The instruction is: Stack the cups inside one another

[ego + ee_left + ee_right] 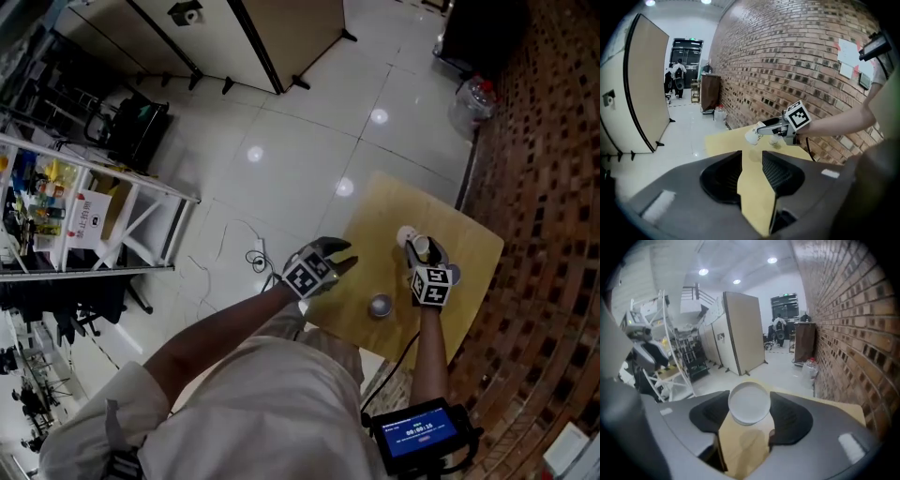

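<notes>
A white cup [411, 238] is held tilted above the small wooden table [469, 246], with my right gripper [419, 247] shut on it. In the right gripper view the cup's round base [749, 403] faces the camera between both pads. A second cup [380, 305] stands upright on the table, nearer the front edge and between the two grippers. My left gripper [343, 256] hovers at the table's left edge, open, with only bare tabletop showing between its fingers [782, 174]. From the left gripper view, the right gripper [774, 128] carries the cup [753, 135] above the standing cup [776, 139].
A brick wall [548, 187] runs close along the table's right side. A water jug [472, 99] stands on the floor beyond the table. A metal shelf rack [89, 216] and partition panels [234, 37] stand to the left on white tile.
</notes>
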Demonstrator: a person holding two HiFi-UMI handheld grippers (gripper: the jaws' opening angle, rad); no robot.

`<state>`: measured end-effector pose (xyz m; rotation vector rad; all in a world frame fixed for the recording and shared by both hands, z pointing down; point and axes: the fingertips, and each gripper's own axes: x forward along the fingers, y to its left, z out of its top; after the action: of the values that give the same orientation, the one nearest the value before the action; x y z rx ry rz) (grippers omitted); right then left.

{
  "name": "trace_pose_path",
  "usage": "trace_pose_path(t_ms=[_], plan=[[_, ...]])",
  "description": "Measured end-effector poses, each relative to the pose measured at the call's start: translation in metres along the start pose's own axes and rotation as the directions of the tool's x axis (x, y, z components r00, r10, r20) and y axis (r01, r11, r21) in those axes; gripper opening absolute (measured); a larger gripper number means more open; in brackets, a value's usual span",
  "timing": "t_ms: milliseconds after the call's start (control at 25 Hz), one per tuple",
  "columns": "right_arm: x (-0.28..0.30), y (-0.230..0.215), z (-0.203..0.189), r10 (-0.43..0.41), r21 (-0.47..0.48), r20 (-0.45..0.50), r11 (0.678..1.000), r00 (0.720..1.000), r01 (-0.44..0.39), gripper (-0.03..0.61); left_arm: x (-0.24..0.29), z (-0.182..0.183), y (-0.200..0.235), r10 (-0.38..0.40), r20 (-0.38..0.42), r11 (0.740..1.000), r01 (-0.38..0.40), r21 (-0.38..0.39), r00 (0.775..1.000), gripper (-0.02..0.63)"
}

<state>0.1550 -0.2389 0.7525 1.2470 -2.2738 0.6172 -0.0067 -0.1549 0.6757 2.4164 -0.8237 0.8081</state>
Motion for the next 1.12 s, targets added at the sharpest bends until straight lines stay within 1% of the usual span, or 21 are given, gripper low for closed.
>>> trace_pose_path(t_ms=[120,240,440,520,600,680,760,840,920,1040,1120], plan=[[-0.027,0.008,0.012,0.025,0.145,0.108,0.989,0.994,-0.041,0.273,0.023,-0.002,-0.008,-0.070,-0.025,0.997,0.069,-0.042,0.997,0.181],[-0.051,0.019,0.019,0.043,0.203,0.194,0.976,0.980,-0.083,0.273,0.041,-0.003,-0.022,-0.125,-0.047,0.990,0.122,-0.072,0.991,0.198],[-0.085,0.033,0.026,0.085,0.242,0.300,0.957,0.950,-0.162,0.273,0.068,0.005,-0.040,-0.209,-0.036,0.972,0.204,-0.120,0.977,0.206],[-0.097,0.035,0.027,0.098,0.247,0.325,0.951,0.940,-0.185,0.273,0.075,0.011,-0.047,-0.253,-0.018,0.961,0.250,-0.120,0.967,0.207],[-0.108,0.035,0.028,0.121,0.245,0.351,0.945,0.929,-0.216,0.273,0.079,0.022,-0.058,-0.308,0.006,0.947,0.308,-0.088,0.951,0.210],[-0.121,0.037,0.029,0.156,0.238,0.376,0.937,0.914,-0.257,0.273,0.080,0.032,-0.071,-0.367,0.025,0.928,0.368,-0.059,0.930,0.213],[-0.131,0.037,0.030,0.190,0.226,0.394,0.928,0.899,-0.296,0.273,0.080,0.042,-0.084,-0.423,0.041,0.904,0.425,-0.046,0.905,0.215],[-0.139,0.037,0.029,0.218,0.224,0.411,0.917,0.885,-0.330,0.273,0.080,0.045,-0.098,-0.466,0.036,0.883,0.467,-0.044,0.884,0.213],[-0.146,0.034,0.028,0.234,0.233,0.429,0.904,0.872,-0.357,0.273,0.082,0.044,-0.108,-0.490,0.027,0.870,0.490,-0.048,0.871,0.199],[-0.153,0.029,0.025,0.246,0.246,0.452,0.890,0.858,-0.384,0.273,0.083,0.045,-0.118,-0.503,0.039,0.862,0.504,-0.055,0.864,0.181],[-0.155,0.025,0.021,0.254,0.257,0.466,0.877,0.847,-0.405,0.273,0.081,0.050,-0.124,-0.509,0.050,0.859,0.511,-0.043,0.860,0.153]])
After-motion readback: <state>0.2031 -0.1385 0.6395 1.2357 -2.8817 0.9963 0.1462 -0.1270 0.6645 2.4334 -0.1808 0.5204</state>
